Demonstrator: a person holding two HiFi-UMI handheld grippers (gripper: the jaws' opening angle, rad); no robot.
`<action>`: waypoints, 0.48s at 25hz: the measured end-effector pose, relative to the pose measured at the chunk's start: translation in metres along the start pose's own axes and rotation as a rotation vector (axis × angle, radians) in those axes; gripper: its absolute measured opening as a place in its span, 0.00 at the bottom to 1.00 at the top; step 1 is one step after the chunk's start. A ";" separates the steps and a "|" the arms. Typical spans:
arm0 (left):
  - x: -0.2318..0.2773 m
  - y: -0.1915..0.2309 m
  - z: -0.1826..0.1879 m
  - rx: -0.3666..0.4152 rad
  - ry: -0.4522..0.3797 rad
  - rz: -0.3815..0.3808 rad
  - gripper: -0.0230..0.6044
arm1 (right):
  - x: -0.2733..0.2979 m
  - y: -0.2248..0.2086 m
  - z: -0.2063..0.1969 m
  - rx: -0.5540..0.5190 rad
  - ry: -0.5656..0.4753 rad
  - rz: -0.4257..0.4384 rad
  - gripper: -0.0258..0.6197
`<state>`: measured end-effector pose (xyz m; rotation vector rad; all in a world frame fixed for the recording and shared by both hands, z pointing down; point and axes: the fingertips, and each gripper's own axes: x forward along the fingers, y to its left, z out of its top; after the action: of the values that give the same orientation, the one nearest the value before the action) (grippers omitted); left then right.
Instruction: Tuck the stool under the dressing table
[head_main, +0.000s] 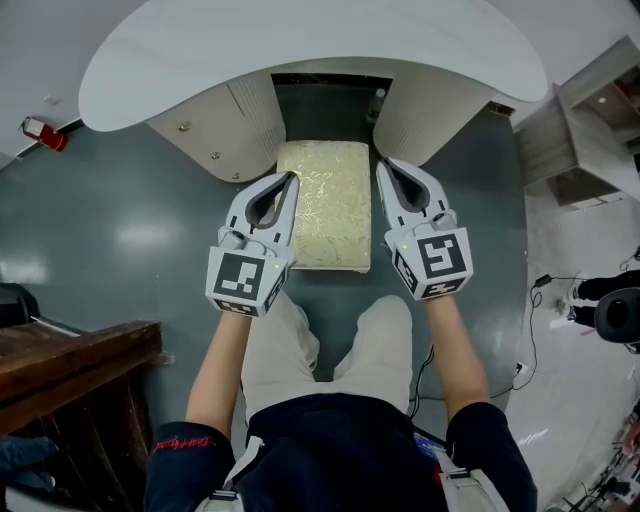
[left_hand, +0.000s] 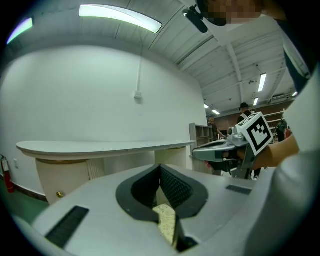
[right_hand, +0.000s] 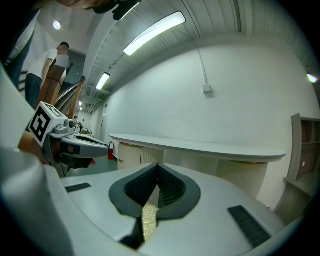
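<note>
The stool, with a gold-patterned cushion, stands on the grey-green floor, its far end at the mouth of the dressing table's knee space. The dressing table has a curved white top and two ribbed cream pedestals. My left gripper is shut and empty over the cushion's left edge. My right gripper is shut and empty over the right edge. Whether either touches the stool I cannot tell. In the left gripper view the jaws meet with cushion below. The right gripper view shows the same.
A bottle stands inside the knee space. A red fire extinguisher lies at the far left. Dark wooden furniture is near my left side. A shelf unit and a floor cable are on the right.
</note>
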<state>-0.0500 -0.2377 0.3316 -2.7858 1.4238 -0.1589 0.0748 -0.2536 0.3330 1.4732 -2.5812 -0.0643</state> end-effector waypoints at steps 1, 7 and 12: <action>0.002 0.000 -0.007 0.005 -0.003 0.003 0.06 | 0.002 -0.001 -0.007 0.000 -0.004 -0.001 0.06; 0.013 -0.005 -0.050 0.032 -0.019 0.009 0.06 | 0.010 -0.003 -0.052 -0.010 -0.021 0.008 0.06; 0.013 -0.004 -0.081 0.044 -0.036 0.022 0.06 | 0.018 0.005 -0.084 -0.026 -0.033 0.027 0.06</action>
<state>-0.0464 -0.2430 0.4135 -2.7226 1.4241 -0.1370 0.0756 -0.2631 0.4187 1.4405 -2.6153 -0.1196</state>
